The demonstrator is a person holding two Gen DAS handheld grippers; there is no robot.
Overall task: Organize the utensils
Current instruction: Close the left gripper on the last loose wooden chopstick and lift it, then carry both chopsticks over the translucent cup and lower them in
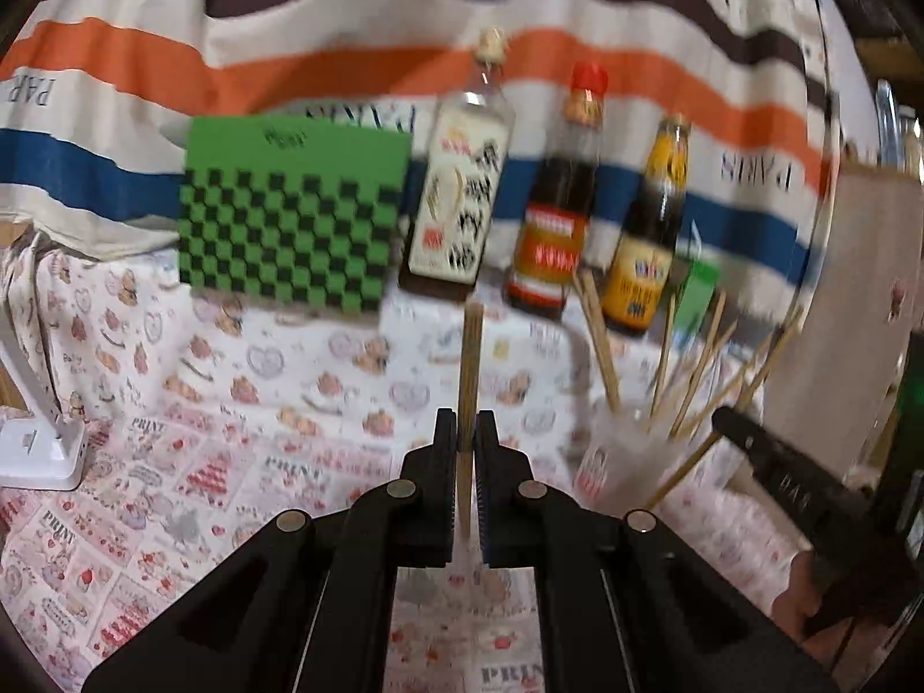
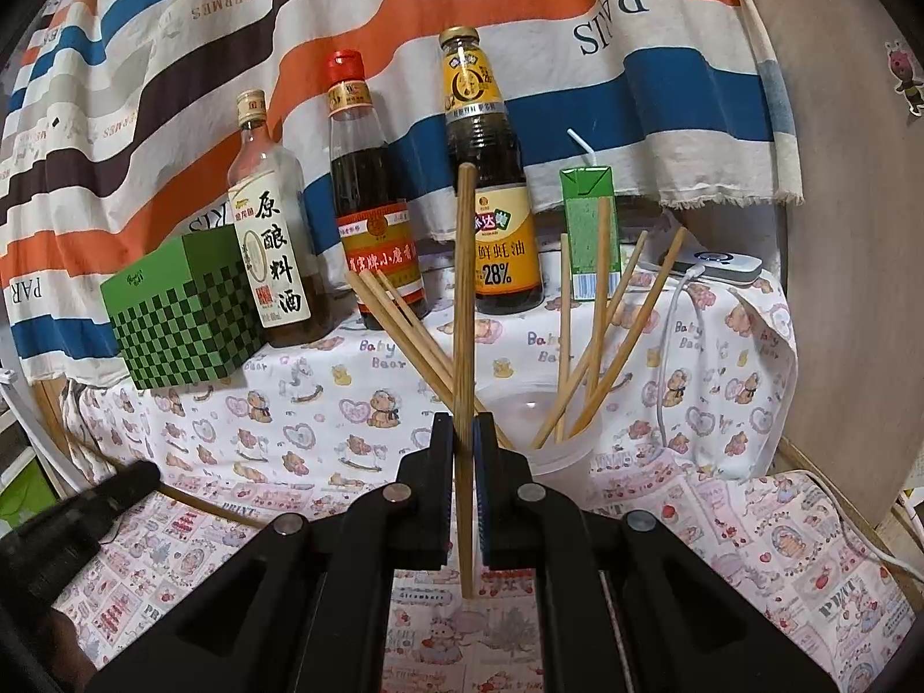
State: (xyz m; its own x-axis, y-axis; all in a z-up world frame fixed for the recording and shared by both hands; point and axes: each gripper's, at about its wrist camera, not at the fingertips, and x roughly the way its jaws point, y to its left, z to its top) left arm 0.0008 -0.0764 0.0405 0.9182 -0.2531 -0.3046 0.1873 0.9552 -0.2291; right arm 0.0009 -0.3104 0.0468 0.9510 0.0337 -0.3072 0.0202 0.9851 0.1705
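Observation:
My left gripper [image 1: 465, 424] is shut on a wooden chopstick [image 1: 469, 369] that points up and away above the table. My right gripper [image 2: 462, 427] is shut on another wooden chopstick [image 2: 464, 312], held upright just left of a clear plastic cup [image 2: 554, 433]. The cup holds several chopsticks [image 2: 612, 335] that fan outward. In the left wrist view the cup [image 1: 623, 456] stands to the right of my left gripper, and the right gripper's black body [image 1: 774, 462] shows beside it.
Three sauce bottles [image 2: 369, 196] stand in a row at the back, with a green checkered box [image 2: 179, 312] to their left and a green juice carton [image 2: 592, 231] to their right. A white device with a cable [image 2: 716, 265] lies at the back right. A white lamp base [image 1: 40, 444] stands at the left.

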